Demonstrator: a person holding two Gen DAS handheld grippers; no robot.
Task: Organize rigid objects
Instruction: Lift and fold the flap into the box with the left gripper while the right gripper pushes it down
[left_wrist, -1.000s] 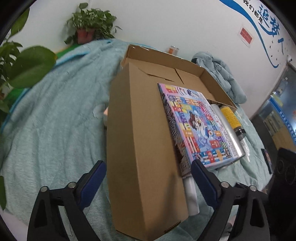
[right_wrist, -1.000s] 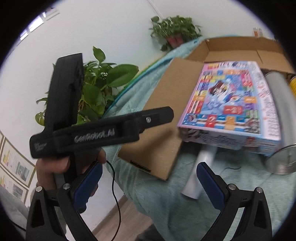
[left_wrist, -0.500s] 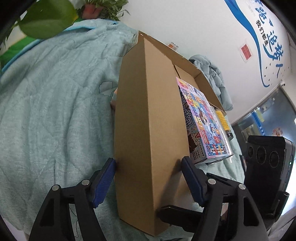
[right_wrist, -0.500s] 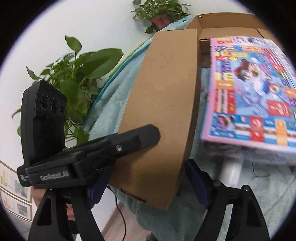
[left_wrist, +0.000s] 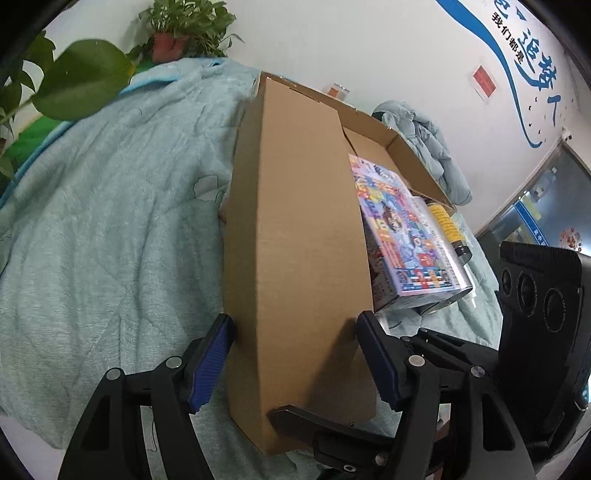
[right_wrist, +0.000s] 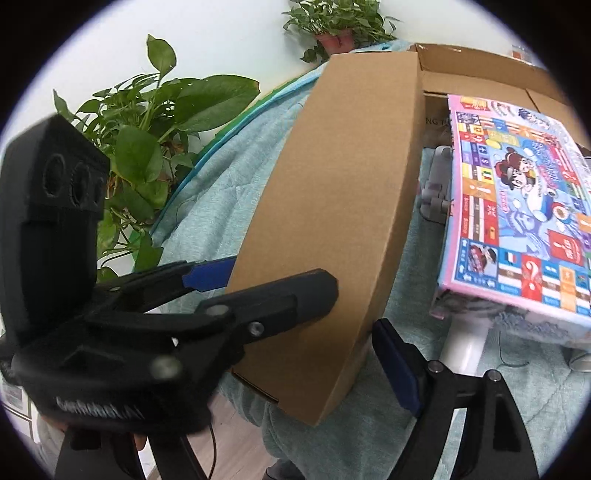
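Two grippers, both mine, meet at the near end of the long cardboard flap (left_wrist: 295, 236) of the open carton (left_wrist: 384, 147) lying on the quilted bed cover (left_wrist: 110, 221). My left gripper (left_wrist: 295, 354) has its jaws spread either side of the flap, blue pads just beside its faces; whether they press it yet I cannot tell. My right gripper (right_wrist: 295, 369) comes in from the side: one blue pad shows near the flap's lower corner, the other jaw is hidden behind the left tool, so I cannot tell its state. I judge I straddle the flap to swing it aside and free the carton's mouth. The things to tidy wait just beside it: the colourful game box (right_wrist: 517, 206) lying atop a metal can (left_wrist: 443, 258), with a white tube (right_wrist: 465, 343) poking out beneath
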